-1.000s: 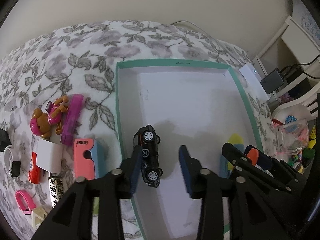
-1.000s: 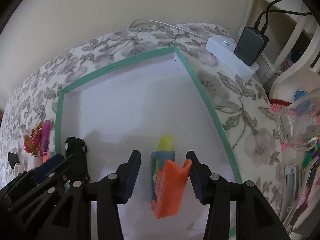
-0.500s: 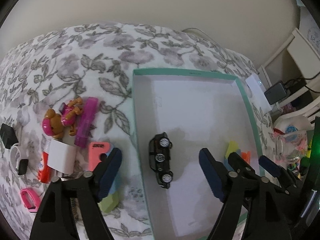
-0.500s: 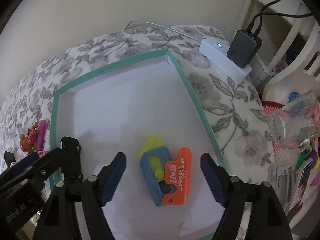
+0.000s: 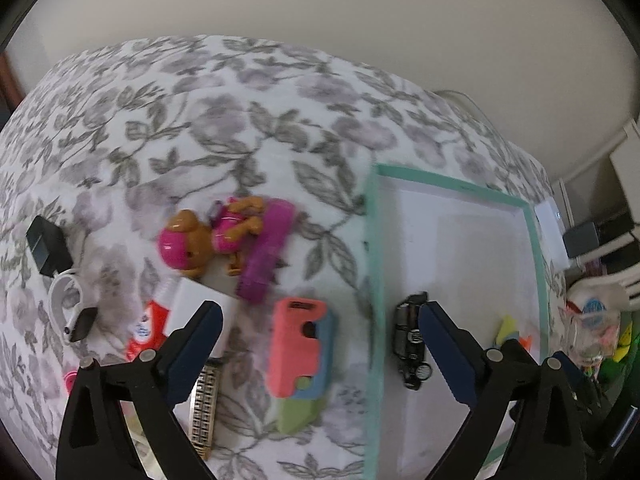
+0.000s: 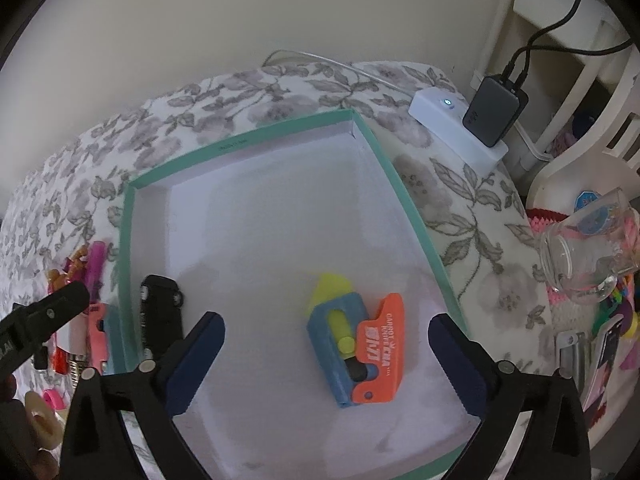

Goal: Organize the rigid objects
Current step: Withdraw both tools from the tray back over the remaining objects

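My left gripper (image 5: 320, 320) hangs over the floral bedspread just left of the teal-rimmed white box (image 5: 376, 264). Its jaws are opening wide. A pink, blue and green toy knife (image 5: 300, 356) lies on the cloth below, between them and untouched. A black toy car (image 5: 410, 348) rests inside the box, partly behind my right-hand finger. My right gripper (image 6: 326, 328) is over the box floor with its jaws opening too. An orange, blue and yellow toy knife (image 6: 354, 354) lies flat between them, clear of both pads.
Left of the box lie a brown-and-pink dog figure (image 5: 196, 240), a magenta bar (image 5: 266, 258), a white charger (image 5: 196, 306), a red tube (image 5: 142, 330) and a gold patterned strip (image 5: 204, 404). A white power strip (image 6: 444, 120) and a glass jar (image 6: 580, 260) sit beyond the right rim.
Both grippers spread wide. The orange toy knife dropped flat onto the box floor. My left gripper slid left across the rim, leaving the car in the box.
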Tool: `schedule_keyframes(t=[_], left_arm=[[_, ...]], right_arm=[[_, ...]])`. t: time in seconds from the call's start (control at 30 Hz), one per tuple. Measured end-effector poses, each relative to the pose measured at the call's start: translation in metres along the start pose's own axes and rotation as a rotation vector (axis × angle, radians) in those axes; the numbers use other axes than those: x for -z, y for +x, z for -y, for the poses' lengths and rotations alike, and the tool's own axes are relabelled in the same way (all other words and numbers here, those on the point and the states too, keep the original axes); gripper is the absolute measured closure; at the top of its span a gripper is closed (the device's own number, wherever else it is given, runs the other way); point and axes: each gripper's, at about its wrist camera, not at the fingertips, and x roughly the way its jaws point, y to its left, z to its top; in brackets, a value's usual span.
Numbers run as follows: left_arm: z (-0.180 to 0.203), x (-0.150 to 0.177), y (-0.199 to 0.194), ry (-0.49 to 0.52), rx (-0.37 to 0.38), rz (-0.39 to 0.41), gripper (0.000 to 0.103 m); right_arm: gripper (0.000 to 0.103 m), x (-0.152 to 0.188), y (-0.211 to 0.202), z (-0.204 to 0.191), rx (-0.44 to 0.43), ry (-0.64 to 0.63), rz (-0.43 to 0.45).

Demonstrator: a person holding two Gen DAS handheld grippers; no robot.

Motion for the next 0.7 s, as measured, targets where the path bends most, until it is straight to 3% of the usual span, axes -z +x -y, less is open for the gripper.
schedule_keyframes(t=[0.17, 0.5, 0.7], left_arm=[[-0.024, -0.003, -0.020, -0.049, -0.011, 0.072, 0.002], [-0.072, -0.001, -0.121, -0.154, -0.079, 0.397, 0.000], [-0.099, 0.015, -0.150, -0.211, -0.157, 0.448, 0.000]], right_arm=[[0.000, -0.003, -0.026, -0.017, -0.042, 0.007, 0.077], [0.000, -0.005, -0.105, -0.064, -0.172, 0.032, 0.270], [0.000, 0.017, -0.110, -0.102, -0.207, -0.030, 0.267]])
